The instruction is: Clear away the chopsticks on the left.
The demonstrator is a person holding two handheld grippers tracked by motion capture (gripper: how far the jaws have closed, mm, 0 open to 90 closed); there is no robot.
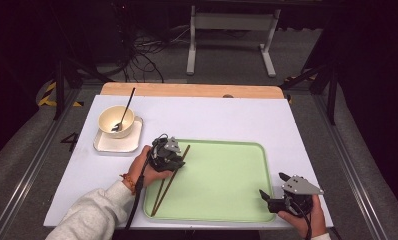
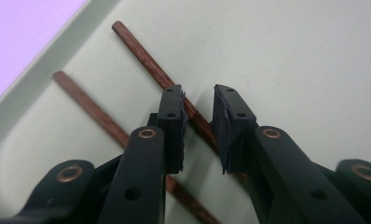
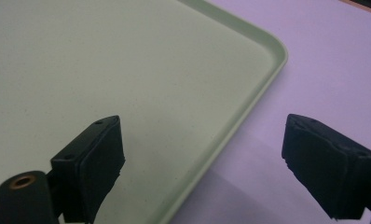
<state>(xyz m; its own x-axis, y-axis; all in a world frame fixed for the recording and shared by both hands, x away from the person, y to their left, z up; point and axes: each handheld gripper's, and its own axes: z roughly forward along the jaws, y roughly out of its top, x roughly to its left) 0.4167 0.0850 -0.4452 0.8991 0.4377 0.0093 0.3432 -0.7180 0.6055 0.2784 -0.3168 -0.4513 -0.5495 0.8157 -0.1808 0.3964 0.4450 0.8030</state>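
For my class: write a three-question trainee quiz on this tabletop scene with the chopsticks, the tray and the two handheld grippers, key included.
1. True or false: both chopsticks lie on the green tray.
2. What rests in the bowl? A spoon, B fork, C knife.
3. Which gripper has a chopstick between its jaws?

Key: 1 true. 2 A, the spoon. 3 The left gripper; its pads are not yet pressing on the stick. The right gripper is open over the tray's edge.
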